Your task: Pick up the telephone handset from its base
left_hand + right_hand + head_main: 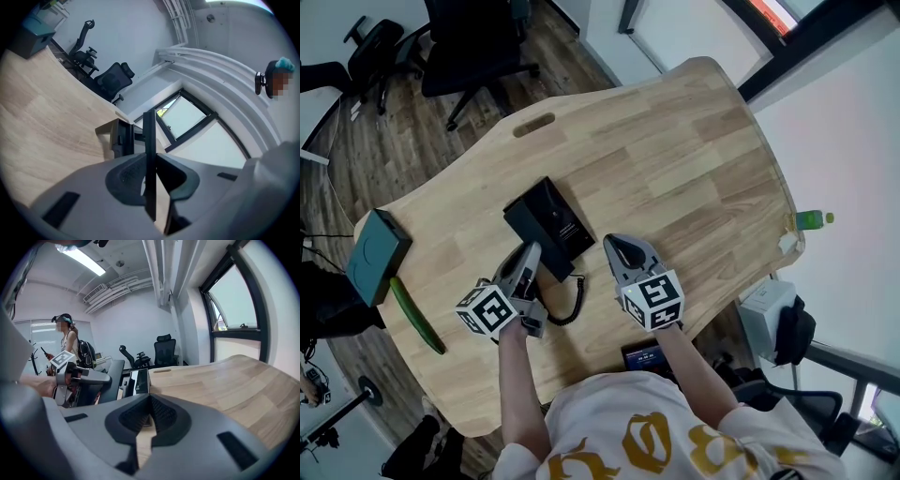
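Handset (149,140): black, seen edge-on, caught between the two pads of the left gripper (529,255); its far end sticks out past the fingertips.
Handset place: at the near left corner of the base (551,220), under the left gripper in the head view. In the right gripper view the handset shows as a dark slab just left of the base. Whether its far end touches the base cannot be told.
Left gripper state: clenched on the handset, pointing away from the person toward the base.
Right gripper (617,247): jaws drawn together with nothing between them. It hovers over bare wood just right of the base's near end, apart from the phone and the handset.
Base position: black, flat on the tabletop (694,159), set at a slant near the middle.
Cord (574,302): black and coiled, looping on the tabletop between the two grippers, near the base's near end.
Left edge: a teal box (375,255) with a long green thing (417,314) lying just near it.
Far side: black office chairs (473,42) on the wooden floor.
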